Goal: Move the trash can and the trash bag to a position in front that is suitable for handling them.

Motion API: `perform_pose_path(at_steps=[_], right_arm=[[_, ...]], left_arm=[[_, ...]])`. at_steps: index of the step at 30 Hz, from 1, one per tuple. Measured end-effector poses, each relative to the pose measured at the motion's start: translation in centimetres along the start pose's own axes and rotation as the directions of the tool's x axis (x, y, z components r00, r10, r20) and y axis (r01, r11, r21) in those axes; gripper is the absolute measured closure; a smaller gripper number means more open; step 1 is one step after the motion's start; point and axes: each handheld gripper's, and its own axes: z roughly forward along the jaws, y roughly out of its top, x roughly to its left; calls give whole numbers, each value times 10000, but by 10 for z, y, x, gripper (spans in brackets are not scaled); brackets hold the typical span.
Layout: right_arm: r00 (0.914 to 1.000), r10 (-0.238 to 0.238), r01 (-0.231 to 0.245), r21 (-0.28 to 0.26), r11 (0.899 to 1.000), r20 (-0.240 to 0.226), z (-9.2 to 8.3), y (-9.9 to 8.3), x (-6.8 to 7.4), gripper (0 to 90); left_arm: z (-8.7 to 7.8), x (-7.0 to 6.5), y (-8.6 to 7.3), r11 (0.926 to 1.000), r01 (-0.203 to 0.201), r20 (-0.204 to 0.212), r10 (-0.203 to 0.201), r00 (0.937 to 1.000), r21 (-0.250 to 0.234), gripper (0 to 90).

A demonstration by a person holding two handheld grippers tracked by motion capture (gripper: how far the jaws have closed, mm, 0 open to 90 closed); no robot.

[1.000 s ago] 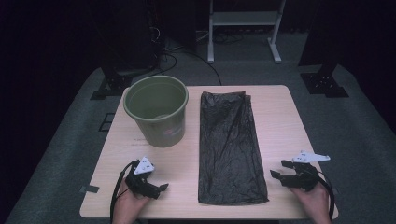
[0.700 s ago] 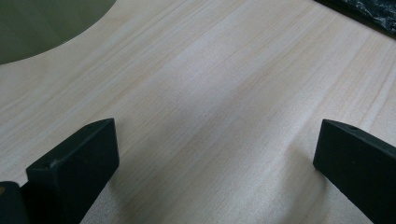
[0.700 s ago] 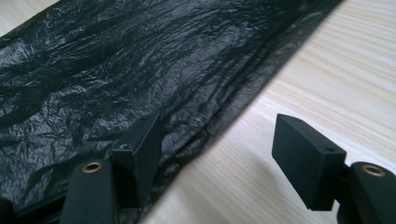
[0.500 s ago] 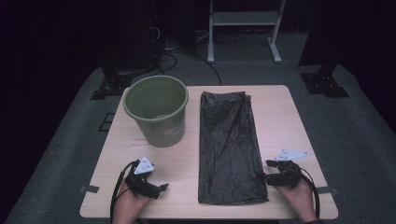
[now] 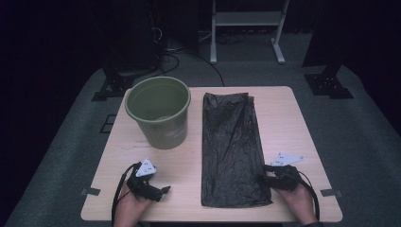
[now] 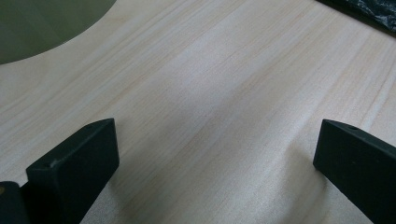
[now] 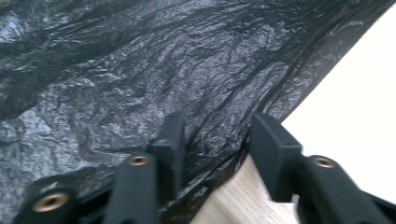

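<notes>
Looking down from the high view, a black plastic bag (image 5: 232,149) lies flat on the middle of the light wood tabletop (image 5: 302,127). It runs from the far side to the near edge. A green bucket (image 5: 159,112) stands upright just to the left of the bag, with a small gap between them. The right tongs (image 5: 263,176) sit at the near right edge of the bag, low on the tabletop, with a hand (image 5: 297,198) behind them. The left tongs (image 5: 163,190) rest near the front left corner, well apart from the bag and close in front of the bucket. A hand (image 5: 130,205) holds them too.

From the left gripper view, the left tongs (image 6: 215,154) are spread wide. Bare wood shows between the two black jaws and nothing is held. A bit of the bucket (image 6: 42,23) shows at the top left corner, and a small piece of the bag (image 6: 369,9) shows at the top right corner.

From the right gripper view, the right tongs (image 7: 217,140) are at the edge of the bag (image 7: 140,70). Their jaws have just been closing. The wrinkly edge of the bag lies between the two jaws, and a gap shows between them, so they do not pinch it. The tabletop (image 7: 355,107) shows pale on the right side.
</notes>
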Motion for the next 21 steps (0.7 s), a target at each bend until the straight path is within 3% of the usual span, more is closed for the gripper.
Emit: perform_pose_path(at_steps=[3,4,6,11,21], right_arm=[[10000,38,-38,55,10000,-47,-2,0,-1,785],[10000,38,-38,55,10000,-47,-2,0,-1,785],[9999,-34,36,85,10000,-138,-2,-1,-1,875],[9998,-95,98,173,9998,-162,-3,0,-1,892],[9989,283,-285,48,9996,361,-23,-9,-21,894]], left_arm=[[0,0,0,10000,-1,0,1,10000,1,0],[0,0,0,10000,-1,0,1,10000,1,0],[0,0,0,10000,-2,0,2,10000,1,0],[0,0,0,10000,-1,-1,1,10000,-1,0],[0,0,0,10000,-3,1,3,10000,-1,0]])
